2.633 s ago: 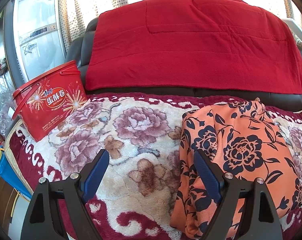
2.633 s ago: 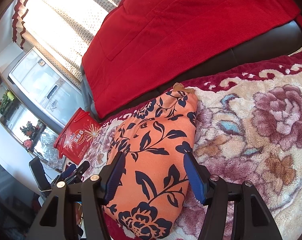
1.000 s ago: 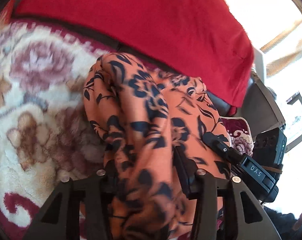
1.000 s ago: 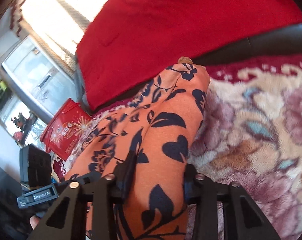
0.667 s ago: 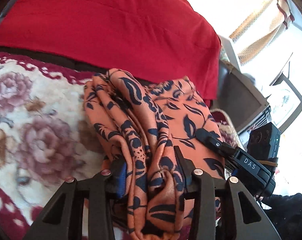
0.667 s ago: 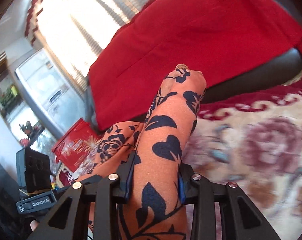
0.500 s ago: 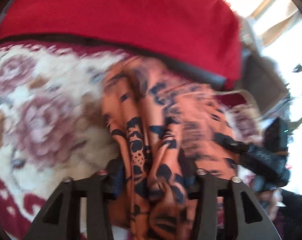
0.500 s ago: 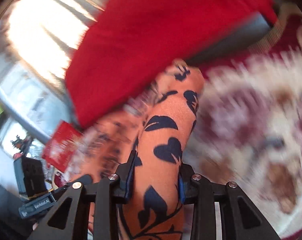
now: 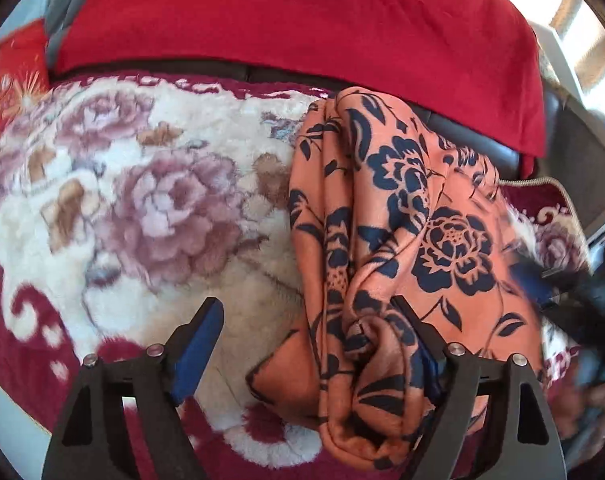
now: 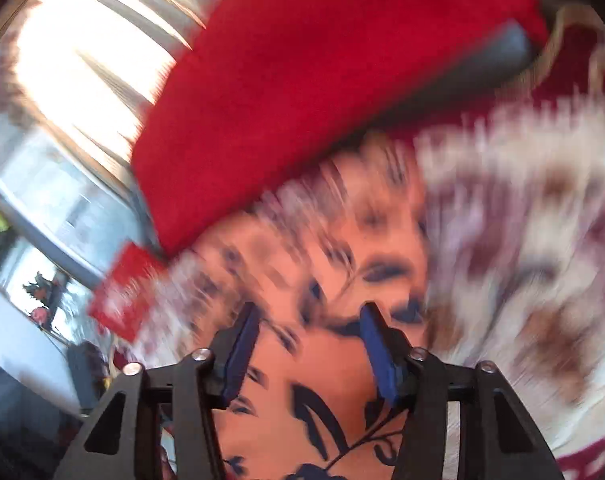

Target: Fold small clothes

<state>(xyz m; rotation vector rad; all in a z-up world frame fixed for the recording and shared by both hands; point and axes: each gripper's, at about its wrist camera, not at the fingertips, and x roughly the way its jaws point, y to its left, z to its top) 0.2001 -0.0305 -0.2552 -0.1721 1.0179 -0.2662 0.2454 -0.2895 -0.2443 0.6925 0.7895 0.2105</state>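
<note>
An orange garment with dark navy flowers (image 9: 402,248) lies bunched lengthwise on the floral plush blanket (image 9: 162,216) of a sofa. My left gripper (image 9: 314,340) is open; the garment's near end lies against its right finger, the left finger stands over bare blanket. In the right wrist view, heavily blurred by motion, my right gripper (image 10: 306,344) has its jaws apart over the same garment (image 10: 302,400), with cloth between the blue pads (image 10: 376,356). The right gripper shows as a dark blur at the right edge of the left wrist view (image 9: 590,300).
A red blanket (image 9: 302,20) drapes the dark sofa back. A red snack tub (image 9: 6,80) stands at the far left of the seat; it also shows in the right wrist view (image 10: 122,292). A window with curtains (image 10: 82,60) is behind.
Both grippers held the garment lifted off the seat; now both have opened and it lies on the blanket. The right gripper is moving fast, blurring its view.
</note>
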